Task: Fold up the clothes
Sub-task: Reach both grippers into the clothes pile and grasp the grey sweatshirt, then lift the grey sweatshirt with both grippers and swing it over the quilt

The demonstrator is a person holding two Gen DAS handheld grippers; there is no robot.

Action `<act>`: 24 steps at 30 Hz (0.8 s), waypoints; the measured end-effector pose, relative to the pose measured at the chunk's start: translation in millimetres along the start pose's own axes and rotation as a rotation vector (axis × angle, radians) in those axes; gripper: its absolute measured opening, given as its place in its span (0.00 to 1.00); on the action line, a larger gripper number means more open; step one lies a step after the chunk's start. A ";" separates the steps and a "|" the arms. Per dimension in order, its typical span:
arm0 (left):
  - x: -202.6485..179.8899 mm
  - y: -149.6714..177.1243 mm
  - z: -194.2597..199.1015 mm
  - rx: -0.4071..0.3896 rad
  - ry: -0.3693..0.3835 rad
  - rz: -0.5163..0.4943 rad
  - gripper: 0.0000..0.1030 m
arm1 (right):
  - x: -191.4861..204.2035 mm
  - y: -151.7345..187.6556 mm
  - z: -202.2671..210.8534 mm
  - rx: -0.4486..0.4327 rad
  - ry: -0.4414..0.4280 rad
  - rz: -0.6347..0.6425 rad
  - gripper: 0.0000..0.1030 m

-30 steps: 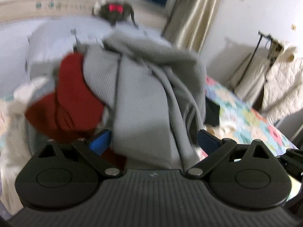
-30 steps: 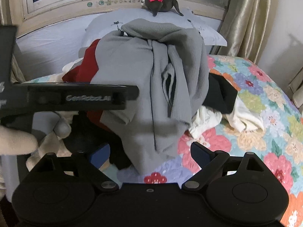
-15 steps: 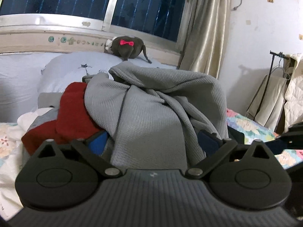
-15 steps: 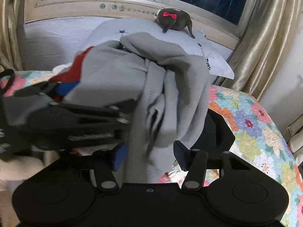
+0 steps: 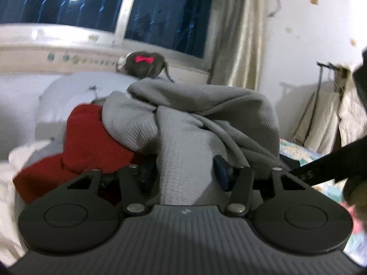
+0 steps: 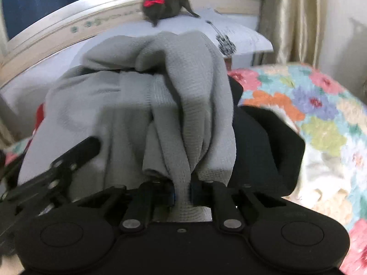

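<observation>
A grey waffle-knit garment lies heaped on top of a clothes pile on the bed. My left gripper has its jaws half closed, and a thick band of this grey cloth fills the gap between them. A narrow fold of the same grey garment is pinched between the nearly touching fingers of my right gripper. A red garment sits under the grey one on the left. To the right of the grey folds lies a black garment. The left gripper's body shows at lower left in the right wrist view.
A dark plush toy with a red bow sits on the white pillow below the window. The floral bedspread spreads out on the right with pale clothes on it. A curtain and a rack of coats stand by the right wall.
Both grippers went from open to closed on the grey garment, the right one pushing in close to the pile. The left wrist view tilted up toward the window.
</observation>
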State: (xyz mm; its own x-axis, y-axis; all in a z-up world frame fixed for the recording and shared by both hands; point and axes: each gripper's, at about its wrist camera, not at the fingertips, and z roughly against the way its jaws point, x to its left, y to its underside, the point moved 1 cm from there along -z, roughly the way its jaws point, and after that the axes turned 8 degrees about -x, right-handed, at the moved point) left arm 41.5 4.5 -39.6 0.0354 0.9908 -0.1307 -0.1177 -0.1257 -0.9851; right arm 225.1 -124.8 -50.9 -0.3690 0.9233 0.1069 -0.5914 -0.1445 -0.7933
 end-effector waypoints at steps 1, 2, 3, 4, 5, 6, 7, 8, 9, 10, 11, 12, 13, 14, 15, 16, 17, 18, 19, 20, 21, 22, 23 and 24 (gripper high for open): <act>-1.6 -1.6 1.7 -0.002 0.013 -0.019 0.39 | 4.2 1.1 8.6 -0.007 -0.002 0.032 0.11; -6.2 -4.0 6.0 -0.011 0.038 -0.020 0.31 | 8.1 2.1 18.6 -0.013 -0.008 0.056 0.10; -10.7 -6.3 10.4 -0.019 0.063 -0.022 0.25 | 10.7 3.1 30.7 -0.022 -0.012 0.064 0.10; -15.2 -8.6 14.7 -0.028 0.088 -0.023 0.21 | 13.0 4.0 43.7 -0.032 -0.016 0.068 0.10; -19.8 -11.0 19.1 -0.036 0.114 -0.025 0.21 | 14.1 5.4 56.2 -0.040 -0.020 0.065 0.10; -24.3 -13.3 23.5 -0.045 0.139 -0.026 0.21 | 14.8 6.9 69.1 -0.048 -0.025 0.058 0.10; -28.8 -15.6 27.8 -0.053 0.164 -0.027 0.21 | 15.1 8.1 81.0 -0.057 -0.025 0.050 0.10; -33.3 -17.9 32.2 -0.061 0.189 -0.029 0.21 | 14.0 9.8 94.0 -0.067 -0.022 0.035 0.10; -37.9 -20.3 36.6 -0.070 0.214 -0.030 0.21 | 11.2 12.1 105.9 -0.077 -0.015 0.012 0.10; -42.4 -22.6 41.0 -0.078 0.240 -0.032 0.21 | 5.6 15.0 119.0 -0.091 -0.016 -0.048 0.10; -46.9 -24.9 45.5 -0.087 0.265 -0.033 0.20 | -1.0 18.0 132.8 -0.105 -0.021 -0.123 0.10; -51.4 -27.2 49.9 -0.095 0.290 -0.034 0.20 | -7.1 21.6 145.4 -0.122 -0.040 -0.203 0.10; -55.9 -29.6 54.3 -0.104 0.315 -0.036 0.20 | -10.3 27.3 159.3 -0.142 -0.053 -0.256 0.10; -60.5 -31.9 58.7 -0.112 0.340 -0.037 0.20 | -11.4 32.4 170.0 -0.158 -0.047 -0.267 0.10; -66.1 -31.4 60.5 -0.099 0.362 -0.038 0.20 | -10.0 38.4 180.4 -0.174 -0.022 -0.246 0.10; -71.7 -31.0 62.3 -0.086 0.384 -0.038 0.20 | -9.0 44.9 189.0 -0.190 0.002 -0.227 0.10; -76.4 -27.3 64.5 -0.074 0.395 -0.040 0.20 | -10.6 51.8 197.3 -0.201 0.013 -0.240 0.10; -80.4 -26.7 65.3 -0.067 0.416 -0.032 0.20 | -14.4 58.0 205.0 -0.215 0.023 -0.276 0.10; -84.3 -26.0 66.1 -0.060 0.437 -0.024 0.20 | -21.2 62.7 210.1 -0.230 0.030 -0.317 0.10; -88.3 -25.5 66.9 -0.053 0.458 -0.016 0.20 | -26.6 66.9 216.0 -0.246 0.039 -0.348 0.10; -92.8 -30.0 70.1 -0.063 0.478 -0.012 0.20 | -31.1 70.7 223.1 -0.267 0.058 -0.366 0.10; -97.4 -34.6 73.2 -0.072 0.498 -0.008 0.20 | -36.0 73.7 230.6 -0.286 0.077 -0.379 0.10; -101.9 -39.2 76.4 -0.082 0.519 -0.004 0.20 | -41.4 76.6 238.7 -0.307 0.096 -0.395 0.10; -106.5 -43.8 79.6 -0.091 0.539 0.000 0.20 | -47.6 77.6 245.7 -0.326 0.113 -0.417 0.10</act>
State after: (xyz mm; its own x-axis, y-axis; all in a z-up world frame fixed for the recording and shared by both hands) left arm -36.1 -91.5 26.3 0.5419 0.8277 -0.1457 -0.0317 -0.1532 -0.9877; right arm 20.7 -267.4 29.7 -0.0599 0.9138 0.4018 -0.4118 0.3440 -0.8438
